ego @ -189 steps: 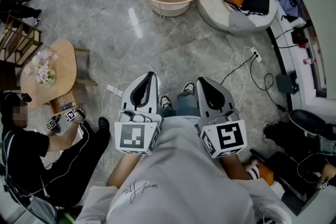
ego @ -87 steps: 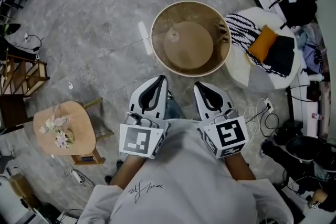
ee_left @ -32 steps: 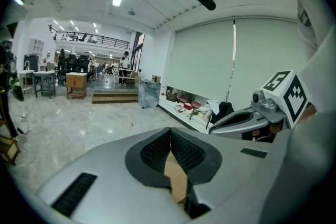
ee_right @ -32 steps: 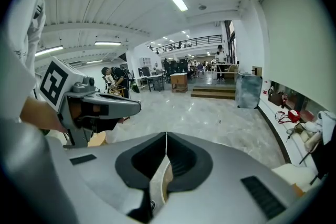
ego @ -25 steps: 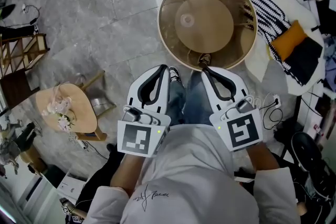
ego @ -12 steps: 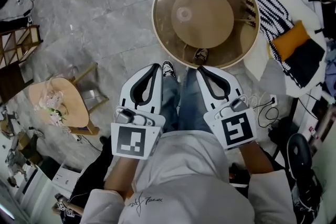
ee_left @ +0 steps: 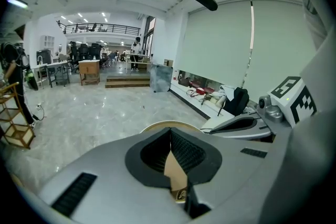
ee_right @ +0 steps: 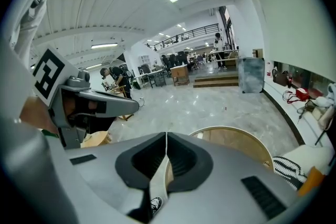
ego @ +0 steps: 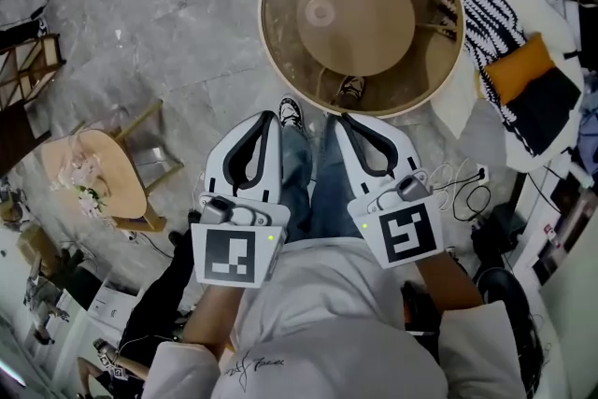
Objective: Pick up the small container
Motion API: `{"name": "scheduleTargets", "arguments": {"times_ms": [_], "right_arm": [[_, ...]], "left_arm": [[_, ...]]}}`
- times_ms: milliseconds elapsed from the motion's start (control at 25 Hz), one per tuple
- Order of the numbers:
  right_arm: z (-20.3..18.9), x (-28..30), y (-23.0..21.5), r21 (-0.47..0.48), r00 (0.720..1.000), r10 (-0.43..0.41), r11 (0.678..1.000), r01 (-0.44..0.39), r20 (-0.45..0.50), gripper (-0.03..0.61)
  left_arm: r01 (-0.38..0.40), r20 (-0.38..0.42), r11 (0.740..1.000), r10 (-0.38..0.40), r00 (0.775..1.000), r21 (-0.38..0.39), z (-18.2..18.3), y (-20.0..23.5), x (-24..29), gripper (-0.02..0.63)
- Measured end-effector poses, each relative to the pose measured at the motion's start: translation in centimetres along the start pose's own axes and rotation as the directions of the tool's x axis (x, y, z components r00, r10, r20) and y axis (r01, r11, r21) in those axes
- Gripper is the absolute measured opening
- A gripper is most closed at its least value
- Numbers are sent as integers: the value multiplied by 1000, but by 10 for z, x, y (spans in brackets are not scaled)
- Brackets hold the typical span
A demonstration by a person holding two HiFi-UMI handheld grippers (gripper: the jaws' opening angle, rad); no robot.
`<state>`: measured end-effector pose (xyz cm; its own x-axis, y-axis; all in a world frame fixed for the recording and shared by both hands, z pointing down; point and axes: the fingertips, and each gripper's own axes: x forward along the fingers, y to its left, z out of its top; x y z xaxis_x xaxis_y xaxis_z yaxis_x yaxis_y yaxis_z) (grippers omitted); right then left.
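Jaws of left gripper (ee_left: 169, 130) and right gripper (ee_right: 166, 135) pressed together, nothing between. Small container (ego: 320, 11): pale, round from above, sits left of centre on tan inner disc of round table (ego: 263, 23), apart from both gripper tips. Nothing else on disc. Person's shoe (ego: 350, 90) shows through table's brownish clear top. Versus half second earlier: table larger, higher in head view; grippers lower, side by side as before.
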<state>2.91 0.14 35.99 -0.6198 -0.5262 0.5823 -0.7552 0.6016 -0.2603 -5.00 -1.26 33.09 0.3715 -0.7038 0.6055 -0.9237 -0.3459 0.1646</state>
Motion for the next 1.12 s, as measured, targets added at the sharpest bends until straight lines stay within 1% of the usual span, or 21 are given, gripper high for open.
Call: {"name": "scheduleTargets", "arguments": {"times_ms": [240, 440, 600, 720, 800, 920, 1120], "right_arm": [[-11, 12, -12, -10, 1000, 20, 1000, -20, -4, 17], [-25, 30, -22, -45, 1000, 9, 999, -9, -11, 17], [-33, 45, -35, -29, 1000, -6, 1000, 6, -5, 17], [-43, 54, -36, -2, 999, 40, 999, -40, -21, 16], [-50, 61, -40, 5, 998, 52, 999, -52, -28, 15], [-58, 72, -49, -3, 999, 42, 999, -42, -20, 16], [-71, 86, -60, 0, 999, 32, 999, -32, -18, 17]], "left_arm": [[-35, -17, 999, 35, 999, -8, -14, 2, 10, 18], [-54, -10, 998, 54, 999, -20, -21, 8, 19, 18], [-45, -20, 999, 44, 999, -22, -32, 10, 31, 18], [-62, -29, 998, 61, 998, -16, -40, 12, 37, 18], [-83, -38, 997, 82, 996, -7, -45, 15, 41, 18], [-100, -44, 995, 99, 994, -26, -51, 20, 46, 18], [-81, -56, 995, 78, 995, -52, -60, 21, 57, 18]]}}
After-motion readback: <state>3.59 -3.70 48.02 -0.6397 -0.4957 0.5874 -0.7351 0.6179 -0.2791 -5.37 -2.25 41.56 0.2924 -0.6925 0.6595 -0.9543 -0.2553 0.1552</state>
